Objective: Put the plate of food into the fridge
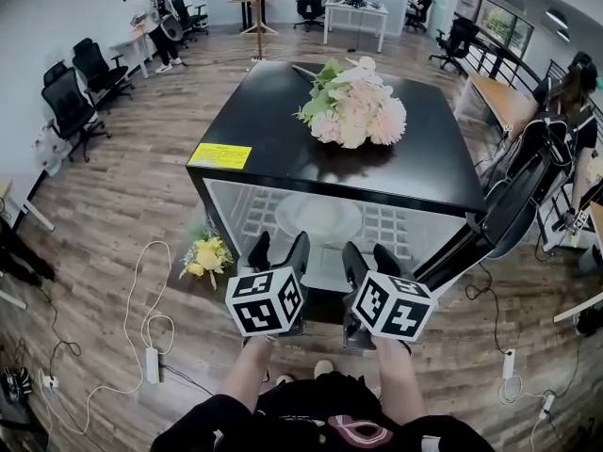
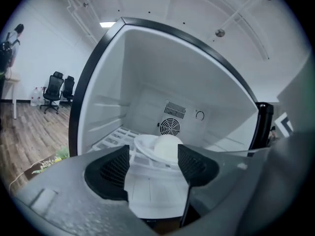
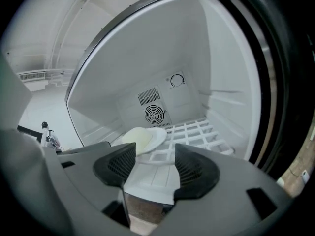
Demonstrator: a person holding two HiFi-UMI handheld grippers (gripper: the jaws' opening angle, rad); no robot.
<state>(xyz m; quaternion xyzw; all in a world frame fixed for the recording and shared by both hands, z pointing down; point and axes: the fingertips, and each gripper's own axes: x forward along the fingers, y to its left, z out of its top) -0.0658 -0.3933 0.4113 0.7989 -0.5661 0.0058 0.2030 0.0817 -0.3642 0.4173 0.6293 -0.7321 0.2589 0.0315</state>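
1. Fridge (image 1: pixel 283 130): a black box standing on the wood floor (image 1: pixel 122 215) straight ahead of you. Its door (image 1: pixel 509 217) is swung open to your right and the white inside is exposed.
2. Plate (image 1: pixel 318 219): white and round, lying on the white rack (image 3: pixel 197 132) inside the fridge, clear of both your grippers. In the right gripper view it sits towards the left of the rack, in front of the fan (image 2: pixel 170 127) on the back wall.
3. Food (image 2: pixel 167 148): a pale rounded mound resting on the plate.
4. Left gripper (image 1: pixel 280 250): you hold it at the fridge opening, pointing in. The jaws are released and spread wide with nothing between the pads. The plate shows beyond them, untouched.
5. Right gripper (image 1: pixel 369 257): just beside the left one and also facing the opening. The jaws are released and empty, with only the rack's front edge seen past them.
6. Bouquet (image 1: pixel 356 106): pink and cream flowers lying on top of the fridge.
7. Label (image 1: pixel 220 155): yellow, at the near left corner of the fridge top.
8. Posy (image 1: pixel 207 254): small and yellow, on the floor at the fridge's left foot.
9. Power strip (image 1: pixel 151 363): on the floor to your left, with a white cable looping from it.
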